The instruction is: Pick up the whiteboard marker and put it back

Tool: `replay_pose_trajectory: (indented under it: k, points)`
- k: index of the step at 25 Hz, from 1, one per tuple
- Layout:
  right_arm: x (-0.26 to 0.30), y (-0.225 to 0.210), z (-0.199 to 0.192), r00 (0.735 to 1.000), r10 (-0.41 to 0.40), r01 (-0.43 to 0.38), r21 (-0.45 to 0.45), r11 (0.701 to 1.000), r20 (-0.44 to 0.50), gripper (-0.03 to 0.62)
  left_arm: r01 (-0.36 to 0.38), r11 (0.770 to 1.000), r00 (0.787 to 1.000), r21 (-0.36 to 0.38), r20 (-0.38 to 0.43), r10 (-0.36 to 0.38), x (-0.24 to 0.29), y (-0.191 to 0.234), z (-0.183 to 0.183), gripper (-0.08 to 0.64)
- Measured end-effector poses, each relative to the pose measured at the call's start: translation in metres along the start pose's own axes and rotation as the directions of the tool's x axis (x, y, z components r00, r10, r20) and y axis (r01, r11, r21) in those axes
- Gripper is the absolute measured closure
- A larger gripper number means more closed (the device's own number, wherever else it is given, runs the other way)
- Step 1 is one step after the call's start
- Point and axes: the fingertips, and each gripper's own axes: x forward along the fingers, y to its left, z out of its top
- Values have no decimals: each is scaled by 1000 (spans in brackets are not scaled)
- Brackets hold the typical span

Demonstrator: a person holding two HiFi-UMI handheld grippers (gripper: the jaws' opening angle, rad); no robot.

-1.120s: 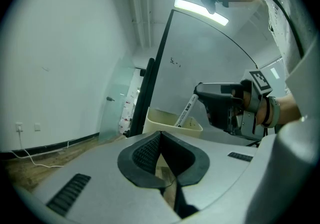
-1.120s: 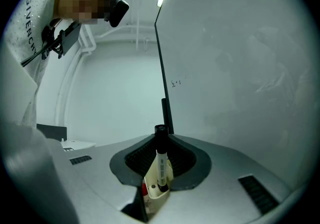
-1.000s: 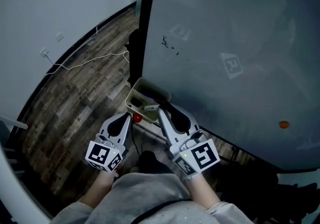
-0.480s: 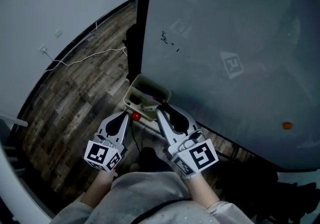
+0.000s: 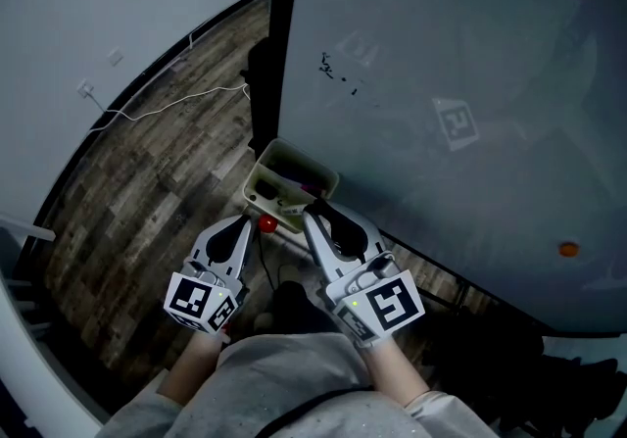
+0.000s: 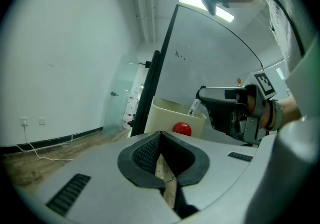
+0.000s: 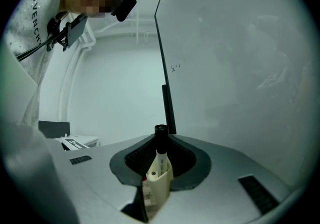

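Whiteboard (image 5: pixel 470 83) on the right, floor (image 5: pixel 147 191) to its left, tray (image 6: pixel 165 118) at the board's near left corner, whiteboard marker (image 7: pixel 159 160) upright in the tray between the right hand-held gripper (image 5: pixel 312 218) jaws, left hand-held gripper (image 5: pixel 250 222) just left of it, cable (image 5: pixel 176 101) on the far floor.

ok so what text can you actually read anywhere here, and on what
"GIVENCHY": on the person's white top.
Label on the marker: print too small to read.
Scribbles on the whiteboard: not legible.
On the left gripper and right gripper: only square patterns, no words.
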Motion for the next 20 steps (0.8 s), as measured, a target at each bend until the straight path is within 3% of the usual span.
replay_pose_trajectory:
  k: [10,20]
  points:
    - [-1,2,-9,1000,-4,4,-2,1000,-14,515,-3,1000,1000,-7,-10,3,-1,-1,-2,545]
    - [-3,3,-7,999,-3,3,3,1000,52,514,3,1000,1000,-12,-16,-3,1,-3,-6,545]
